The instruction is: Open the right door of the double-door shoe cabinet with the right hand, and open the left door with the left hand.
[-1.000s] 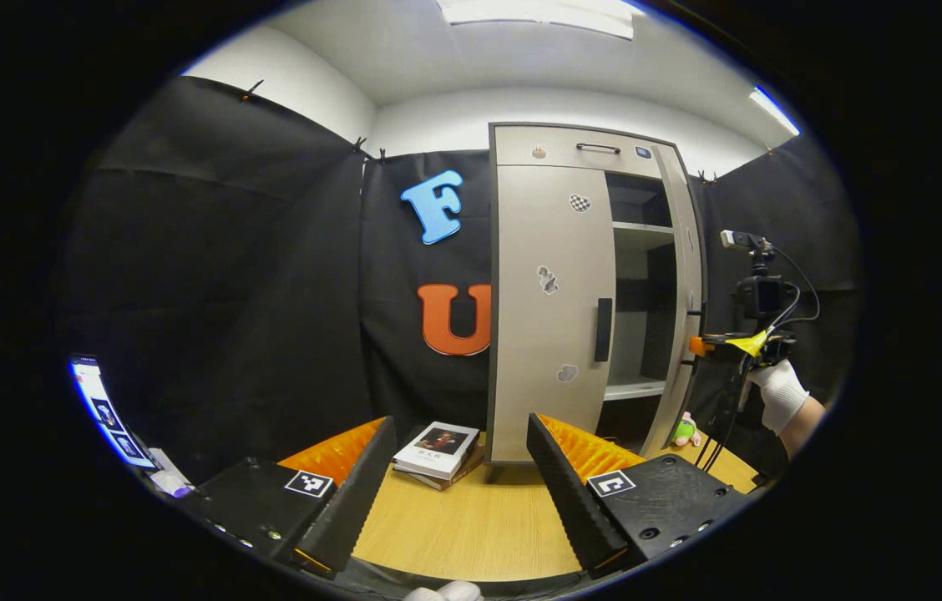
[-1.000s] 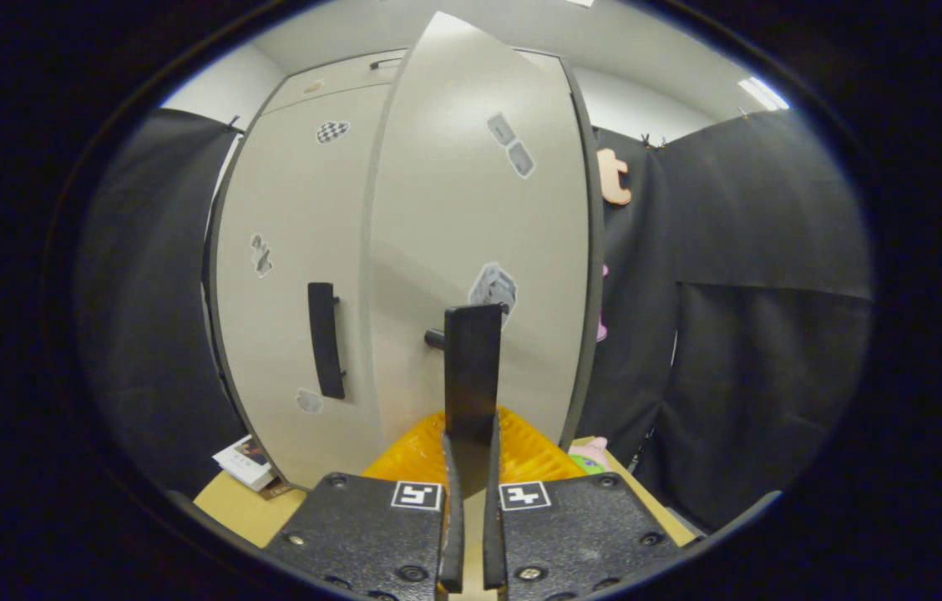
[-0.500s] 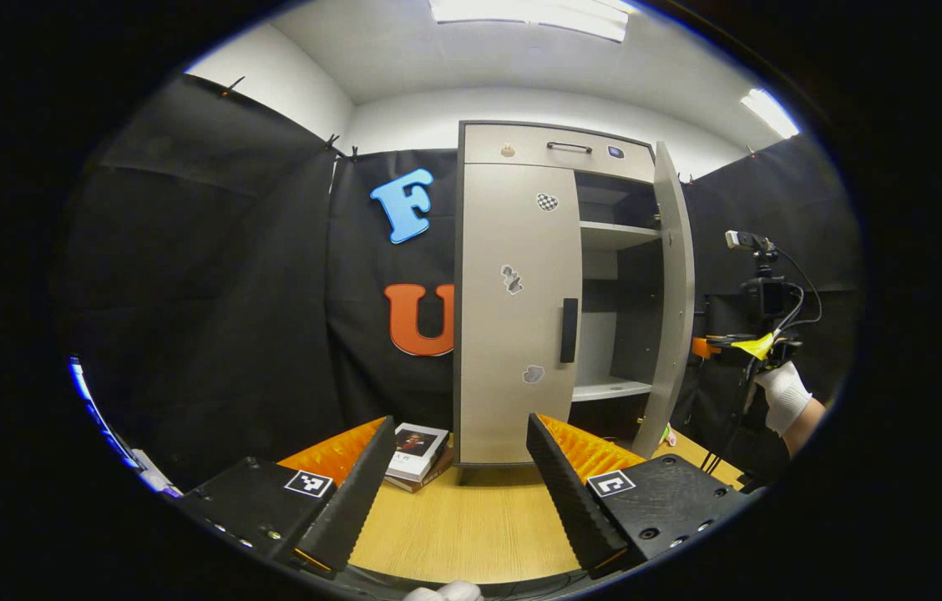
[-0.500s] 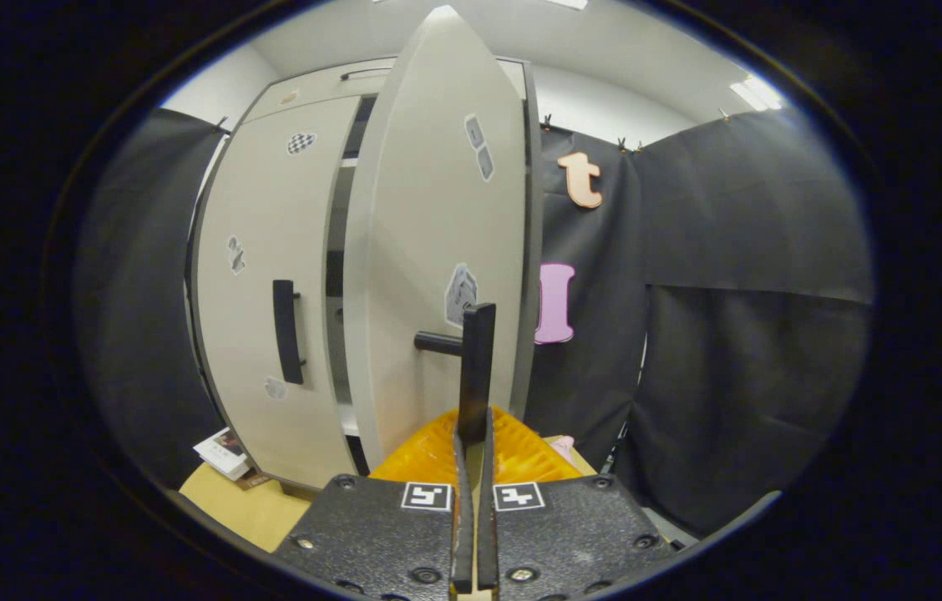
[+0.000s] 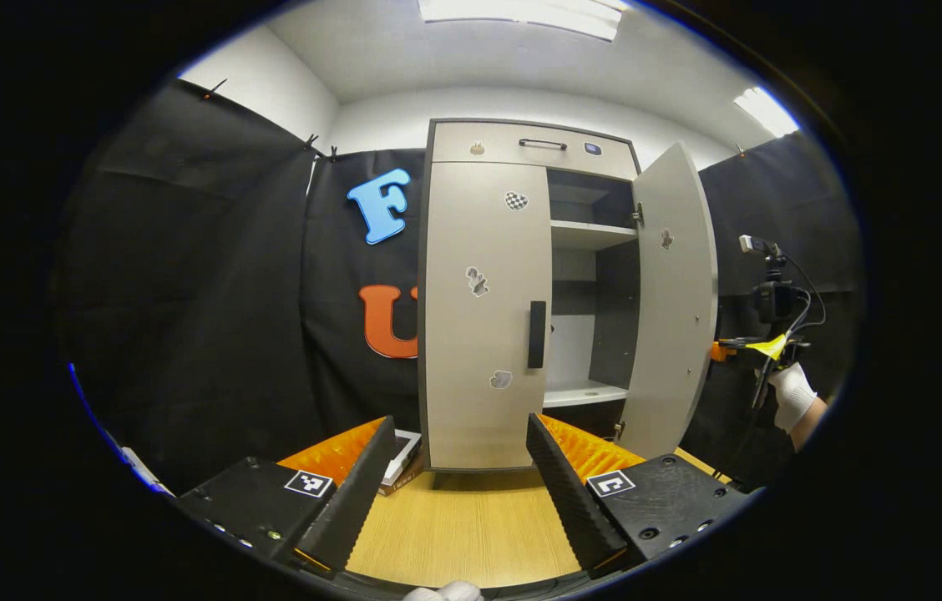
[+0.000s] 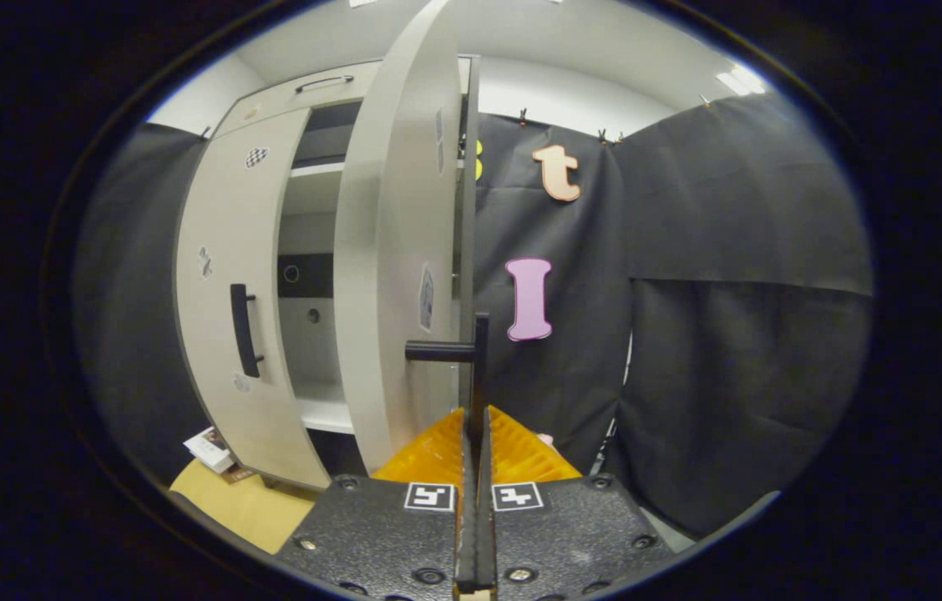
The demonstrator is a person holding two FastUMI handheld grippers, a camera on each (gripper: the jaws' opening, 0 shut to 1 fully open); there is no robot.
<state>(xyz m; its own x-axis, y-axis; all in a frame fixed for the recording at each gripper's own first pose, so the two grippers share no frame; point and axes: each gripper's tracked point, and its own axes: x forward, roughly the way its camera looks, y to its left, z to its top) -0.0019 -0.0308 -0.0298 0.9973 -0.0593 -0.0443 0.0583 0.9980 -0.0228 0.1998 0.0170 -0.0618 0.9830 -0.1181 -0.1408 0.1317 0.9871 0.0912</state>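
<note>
Your right gripper (image 6: 475, 417) pinches the right door's (image 6: 392, 250) handle (image 6: 479, 367); left gripper (image 5: 458, 476) gapes, empty. Door stickers stay unreadable.

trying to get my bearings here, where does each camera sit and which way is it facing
Left gripper view: rides the open left gripper above the wooden table, facing the tall grey double-door shoe cabinet head-on; the right gripper and a gloved hand show far right.
Right gripper view: rides the right gripper, shut on the black bar handle of the open right door, looking along its edge.
Shared: cabinet, closed left door, table.
</note>
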